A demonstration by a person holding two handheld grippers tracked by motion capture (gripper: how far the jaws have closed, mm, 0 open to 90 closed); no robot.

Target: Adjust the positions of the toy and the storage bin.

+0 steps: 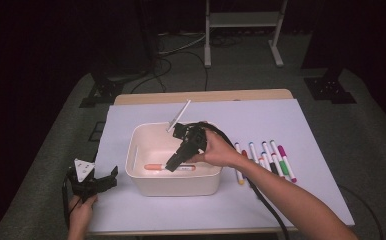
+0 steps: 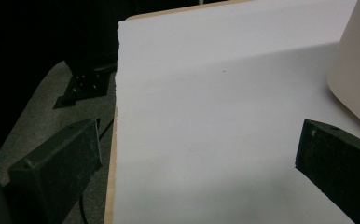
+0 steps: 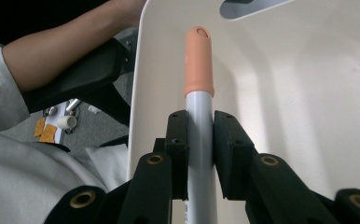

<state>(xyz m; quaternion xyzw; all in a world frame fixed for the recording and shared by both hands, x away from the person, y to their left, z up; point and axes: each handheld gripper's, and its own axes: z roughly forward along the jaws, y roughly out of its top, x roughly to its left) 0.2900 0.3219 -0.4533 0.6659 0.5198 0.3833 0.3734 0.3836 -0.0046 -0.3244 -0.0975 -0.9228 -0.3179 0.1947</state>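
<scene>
Lowering: marker into bin, clamped in right claw
Axis: level, orange cap toward bin's left wall
Left claw: jaws apart, idle at desk's near-left corner

No legible text, brand, number or sign anywhere. Faint dark print on the white barrel of the orange-capped marker (low, at the frame's bottom edge in the right gripper view, and a small smudge in the high view), too small and blurred to read. Nothing printed on the bin.
</scene>
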